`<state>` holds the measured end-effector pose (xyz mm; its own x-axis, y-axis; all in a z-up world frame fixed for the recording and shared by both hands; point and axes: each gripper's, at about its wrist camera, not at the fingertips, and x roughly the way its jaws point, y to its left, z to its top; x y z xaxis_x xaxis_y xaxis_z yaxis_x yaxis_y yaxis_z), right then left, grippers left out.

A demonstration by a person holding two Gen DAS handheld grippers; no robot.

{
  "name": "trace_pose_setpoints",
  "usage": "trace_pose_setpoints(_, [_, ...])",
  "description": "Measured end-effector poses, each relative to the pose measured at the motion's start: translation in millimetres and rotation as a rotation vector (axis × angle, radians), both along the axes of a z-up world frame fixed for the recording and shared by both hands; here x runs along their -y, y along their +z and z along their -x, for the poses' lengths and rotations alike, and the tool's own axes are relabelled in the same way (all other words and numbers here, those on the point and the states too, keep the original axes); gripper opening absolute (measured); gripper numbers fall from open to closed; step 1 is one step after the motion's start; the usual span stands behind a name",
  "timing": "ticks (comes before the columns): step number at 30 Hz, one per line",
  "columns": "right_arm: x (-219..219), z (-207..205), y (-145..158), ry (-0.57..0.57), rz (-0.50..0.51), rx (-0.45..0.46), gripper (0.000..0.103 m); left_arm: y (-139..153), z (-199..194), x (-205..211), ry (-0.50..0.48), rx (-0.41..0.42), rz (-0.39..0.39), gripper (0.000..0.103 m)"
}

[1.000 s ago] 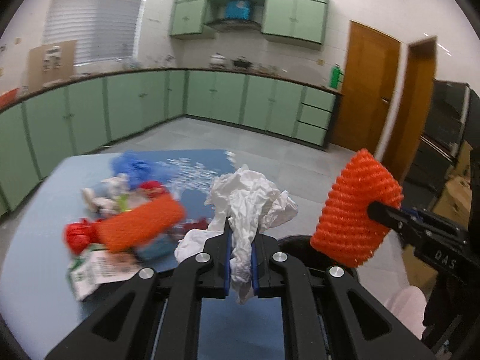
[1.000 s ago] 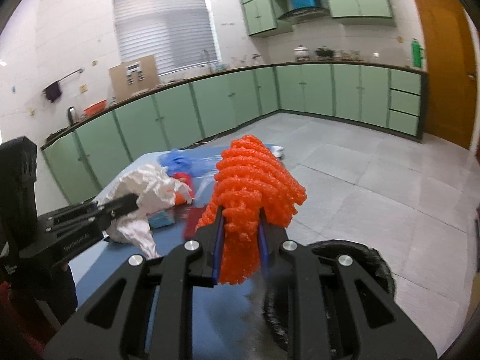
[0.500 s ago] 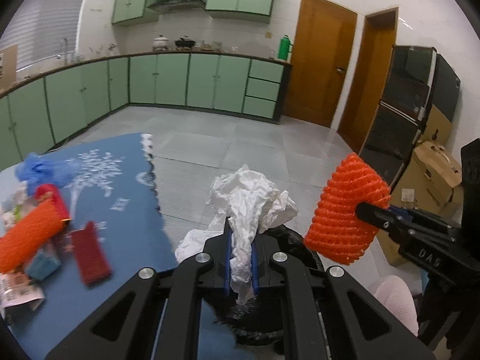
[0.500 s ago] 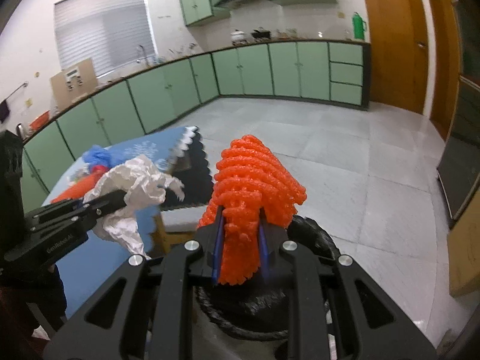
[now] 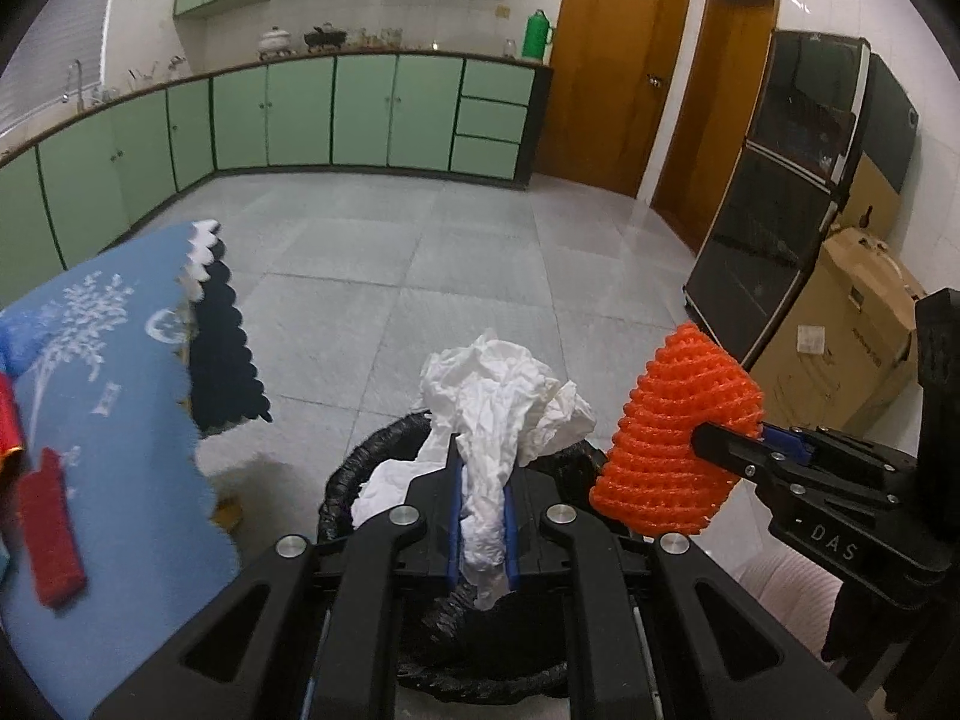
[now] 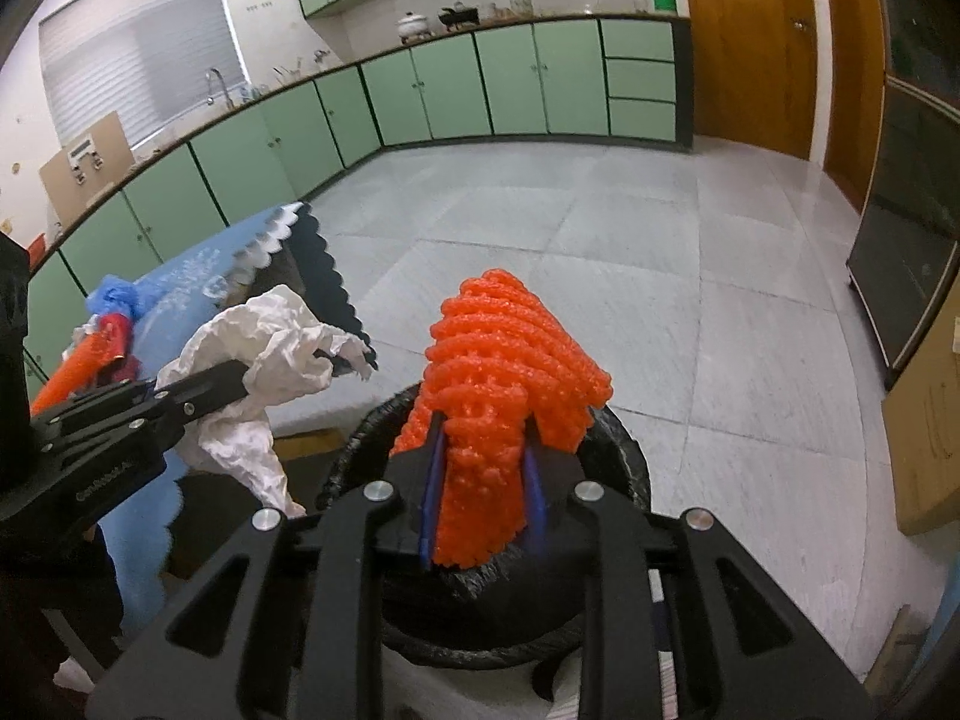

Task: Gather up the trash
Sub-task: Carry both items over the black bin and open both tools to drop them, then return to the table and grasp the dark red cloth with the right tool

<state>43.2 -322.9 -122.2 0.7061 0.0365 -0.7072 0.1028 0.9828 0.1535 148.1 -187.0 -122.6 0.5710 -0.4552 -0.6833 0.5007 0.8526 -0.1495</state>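
Over the black-lined bin (image 5: 372, 480), the left gripper (image 5: 480, 516) pinches crumpled white paper (image 5: 498, 390), while the right gripper (image 6: 480, 504), jaws just easing apart, has orange foam netting (image 6: 504, 372) between its pads. Best release comes centred beyond the jaws, inside the rim. The tablecloth edge (image 5: 222, 360) crowds the left; open floor lies ahead.

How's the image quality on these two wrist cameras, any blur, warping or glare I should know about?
Left wrist view: heavy fisheye, the counter line bows and the corners go black; the white crumpled paper and orange foam net are sharp; soft glare on the dark cabinet. Right wrist view: same warping, the tablecloth and the trash on it look blurred, and the window blind is washed out.
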Motion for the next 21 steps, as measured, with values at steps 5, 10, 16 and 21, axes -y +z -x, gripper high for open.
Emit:
trace_pose_setpoints(5, [9, 0, -9, -0.029, -0.002, -0.019, 0.046, -2, -4, 5, -0.007, -0.008, -0.003, 0.040])
trace_pose_setpoints(10, [16, 3, -9, -0.054, 0.002, -0.018, 0.059, 3, -5, -3, 0.012, -0.004, 0.014, 0.049])
trace_pose_setpoints(16, [5, 9, 8, -0.079, 0.012, 0.028, 0.087, 24, 1, -40, 0.085, 0.057, 0.011, 0.062])
trace_pose_setpoints(21, [-25, 6, 31, -0.019, -0.003, 0.089, 0.089, 42, 11, -90, 0.199, 0.110, 0.004, 0.067])
